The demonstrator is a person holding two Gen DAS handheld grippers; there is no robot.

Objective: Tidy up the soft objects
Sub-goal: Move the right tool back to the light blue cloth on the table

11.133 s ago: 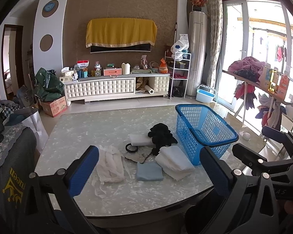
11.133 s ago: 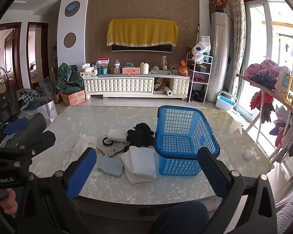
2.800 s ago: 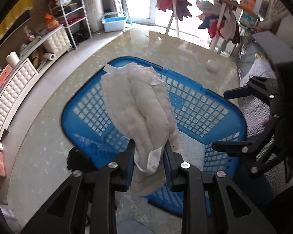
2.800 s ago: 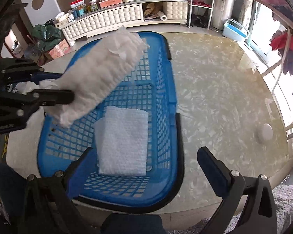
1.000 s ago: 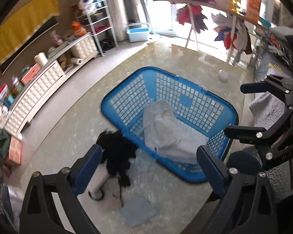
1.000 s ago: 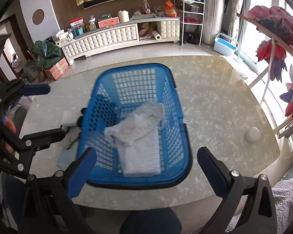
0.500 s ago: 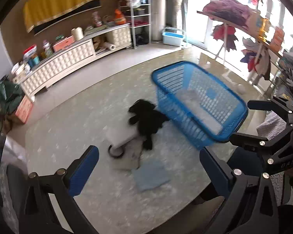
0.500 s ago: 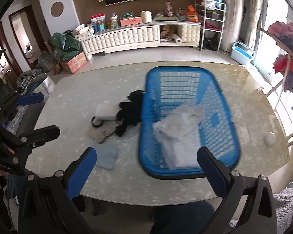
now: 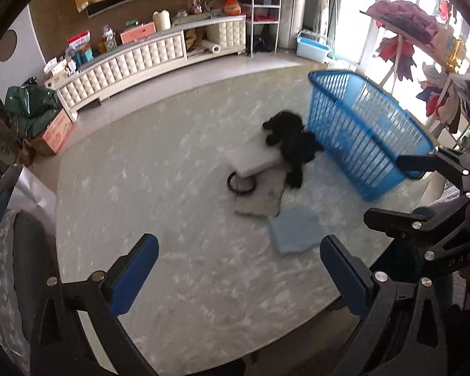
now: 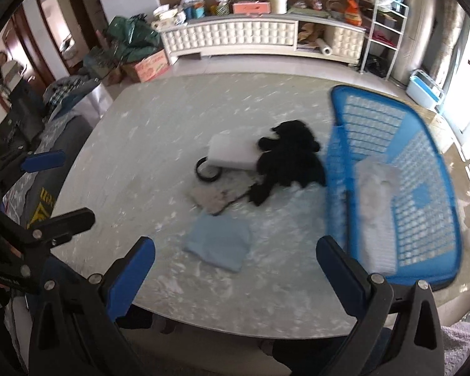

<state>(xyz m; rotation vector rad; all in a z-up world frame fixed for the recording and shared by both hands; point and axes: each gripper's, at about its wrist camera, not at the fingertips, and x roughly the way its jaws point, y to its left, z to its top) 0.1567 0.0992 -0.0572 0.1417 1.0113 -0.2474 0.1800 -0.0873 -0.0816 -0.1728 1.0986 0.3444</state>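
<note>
Both the left gripper [image 9: 239,268] and right gripper [image 10: 235,269] hang empty, jaws spread wide, above the table's [image 10: 141,144] near edge. The next pick is probably the light blue cloth [image 10: 217,244], nearest that edge: descend squarely and pinch a fold. The black garment [image 10: 289,164], white block [image 10: 232,153] and beige cloth [image 10: 213,199] crowd mid-table beside the blue basket [image 10: 423,213], which holds white cloths [image 10: 377,194].

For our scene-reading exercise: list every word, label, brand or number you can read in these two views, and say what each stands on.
"DAS": pale letters on the right gripper, on its body near the picture's edge; possibly cut off.
Yellow lettering on the dark fabric beside the table: warped, unreadable.
Red print on the cardboard box: too blurred.
Faint print on the left gripper: too small.
</note>
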